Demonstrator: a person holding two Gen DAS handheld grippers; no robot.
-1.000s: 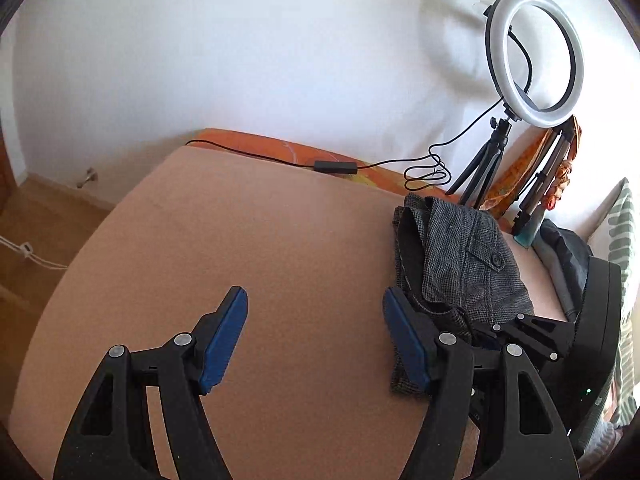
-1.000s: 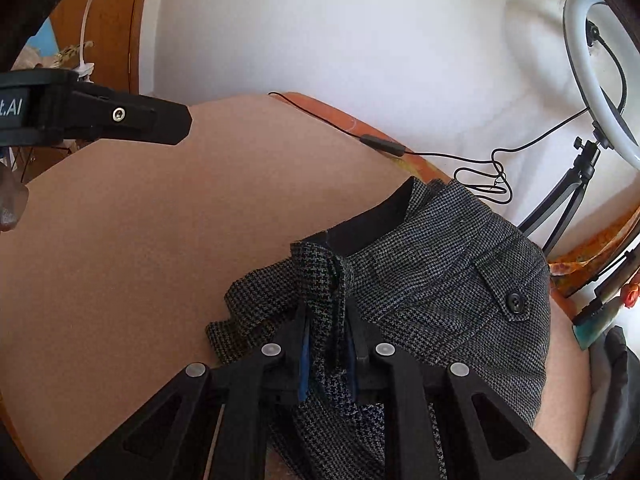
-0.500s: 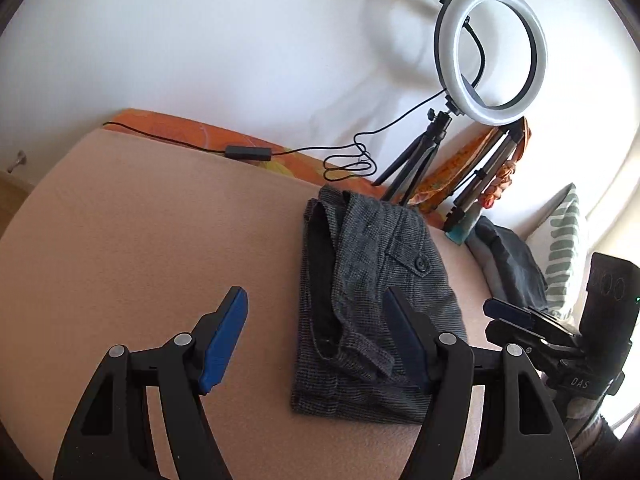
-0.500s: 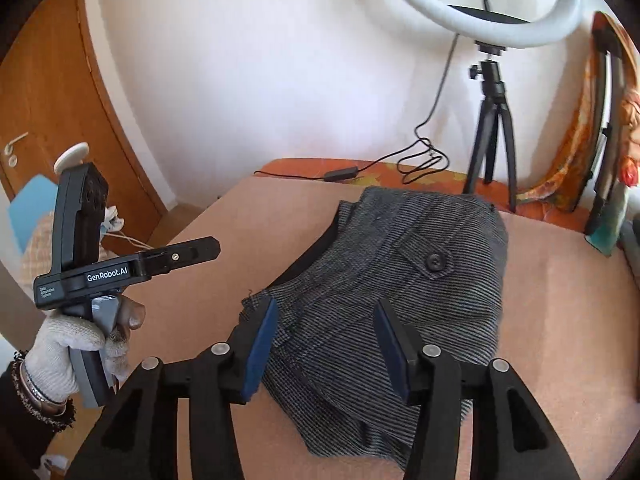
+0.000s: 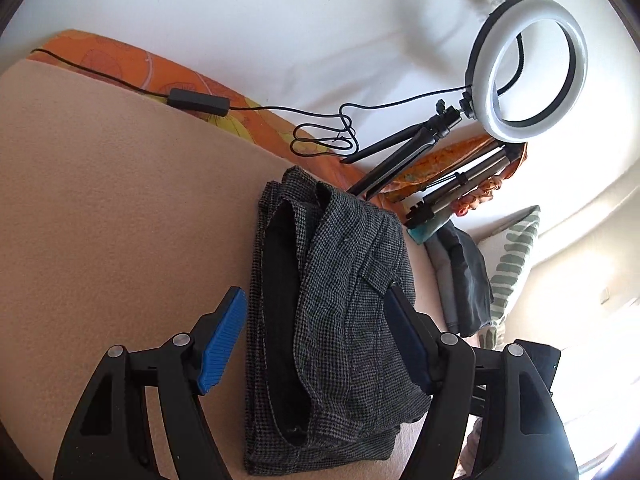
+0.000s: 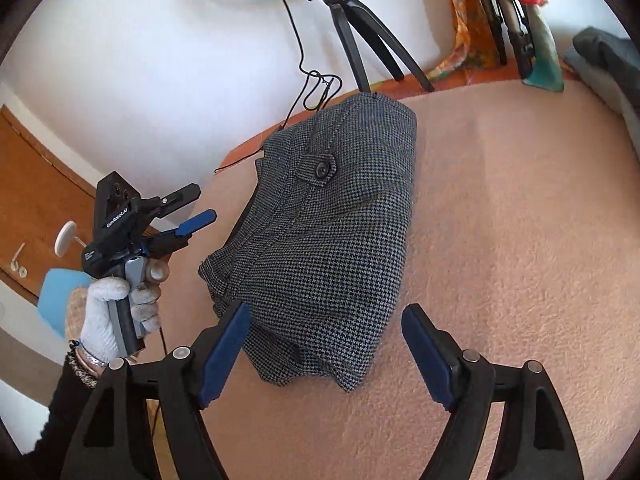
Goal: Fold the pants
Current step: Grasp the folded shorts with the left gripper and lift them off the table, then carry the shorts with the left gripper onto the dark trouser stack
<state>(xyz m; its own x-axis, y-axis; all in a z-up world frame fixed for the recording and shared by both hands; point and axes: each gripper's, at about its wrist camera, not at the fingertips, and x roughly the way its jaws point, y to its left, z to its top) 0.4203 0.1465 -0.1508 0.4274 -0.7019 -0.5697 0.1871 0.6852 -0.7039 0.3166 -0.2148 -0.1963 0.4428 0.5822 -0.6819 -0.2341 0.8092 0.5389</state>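
On the left, a hand (image 6: 116, 312) in a white knit glove holds the left gripper (image 6: 192, 208). It is up in the air beside the bed, and its two blue tips are apart with nothing in them. From its own camera, the left gripper (image 5: 316, 344) shows its ridged blue pads (image 5: 224, 340) wide apart, one on each side of the pants, not pinching them.

The pants (image 6: 328, 232) lie in the middle of the bed (image 6: 520, 240), folded into a thick bundle near the far edge. The cloth is gray with a tiny checked weave, and it looks a bit rough. A pocket flap with one round black button (image 6: 322, 167) is on top. From the left camera, the pants (image 5: 328, 312) show a smooth black inside band along the waist.

The bed cover is peach pink and fuzzy, like a towel.

The right gripper (image 6: 326, 354) hangs just above the near end of the pants, with its blue pads spread apart and holding nothing.

Behind the pants, a round white ring light (image 5: 528, 64) stands on a black tripod (image 6: 360, 28), with a thin black cable (image 5: 280, 110) by the wall. Farther right is a pile of dark folded clothes (image 5: 464, 276) and a pillow (image 5: 512, 256) with green stripes.
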